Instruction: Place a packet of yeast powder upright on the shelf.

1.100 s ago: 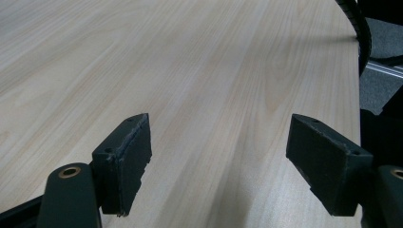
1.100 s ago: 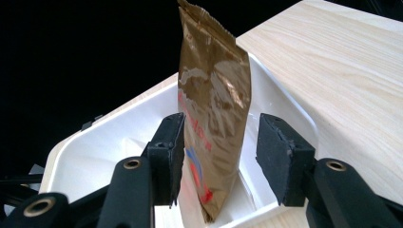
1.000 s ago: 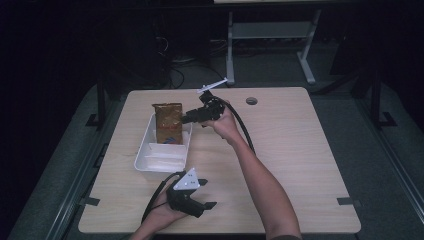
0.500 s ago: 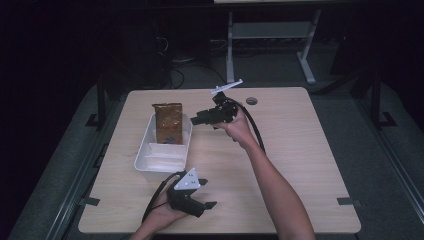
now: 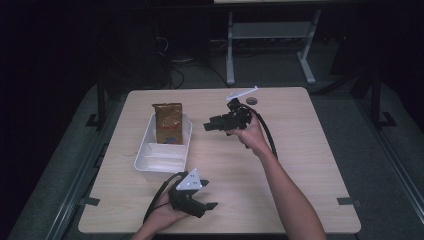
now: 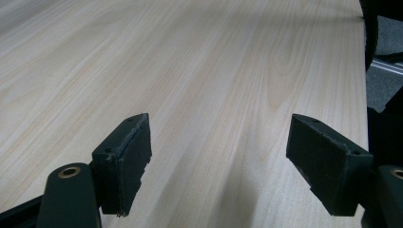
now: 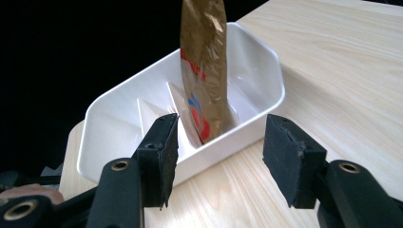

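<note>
Gold foil pouch w/ red-blue print (image 5: 167, 123) stands upright in far compartment of white plastic divided tray (image 5: 150, 162), leaning on a divider, so the tray keeps it from tipping. Tray sits on left part of light wood counter (image 5: 300, 150). Right gripper (image 5: 209, 125) is just beside the tray, pointing at the pouch; jaws have just been opening, now spread w/ nothing between them, pouch apart from them. Looks like a release and back-off. Left gripper (image 5: 210, 206) rests near counter's front edge, jaws spread wide, empty: parked out of the way.
</note>
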### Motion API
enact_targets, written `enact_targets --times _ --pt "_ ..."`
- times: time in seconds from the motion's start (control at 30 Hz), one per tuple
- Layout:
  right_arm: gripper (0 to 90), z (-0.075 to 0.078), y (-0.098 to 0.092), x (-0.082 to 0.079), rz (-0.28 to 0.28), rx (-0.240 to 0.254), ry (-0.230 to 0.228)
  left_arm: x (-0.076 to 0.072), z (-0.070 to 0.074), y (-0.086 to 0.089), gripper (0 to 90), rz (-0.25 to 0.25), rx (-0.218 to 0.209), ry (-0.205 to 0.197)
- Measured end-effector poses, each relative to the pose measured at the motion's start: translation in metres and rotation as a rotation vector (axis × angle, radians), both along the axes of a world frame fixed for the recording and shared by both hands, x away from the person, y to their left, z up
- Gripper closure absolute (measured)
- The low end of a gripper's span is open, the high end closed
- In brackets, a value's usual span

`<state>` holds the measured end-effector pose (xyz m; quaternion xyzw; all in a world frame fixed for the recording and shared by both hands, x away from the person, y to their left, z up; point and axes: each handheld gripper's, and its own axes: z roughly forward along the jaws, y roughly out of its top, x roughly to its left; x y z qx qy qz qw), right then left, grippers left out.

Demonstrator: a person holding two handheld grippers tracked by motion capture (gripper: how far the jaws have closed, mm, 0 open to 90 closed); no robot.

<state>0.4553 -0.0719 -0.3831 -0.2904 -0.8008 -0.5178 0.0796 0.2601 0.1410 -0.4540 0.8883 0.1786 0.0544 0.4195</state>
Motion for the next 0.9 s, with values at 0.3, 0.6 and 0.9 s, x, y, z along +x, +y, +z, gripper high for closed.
enact_targets --times 0.3,0.6,0.9 --pt "43.8 -0.006 -0.026 -0.01 -0.025 0.008 0.015 0.001 -0.001 0.0 22.8 0.003 0.003 0.004" --pt "43.0 -0.011 -0.046 -0.021 -0.043 0.016 0.024 0.001 -0.002 -0.002 22.8 -0.003 0.011 0.006" --pt "41.6 -0.014 -0.069 -0.039 -0.048 0.004 0.033 0.002 -0.003 -0.001 22.8 0.003 0.011 0.007"
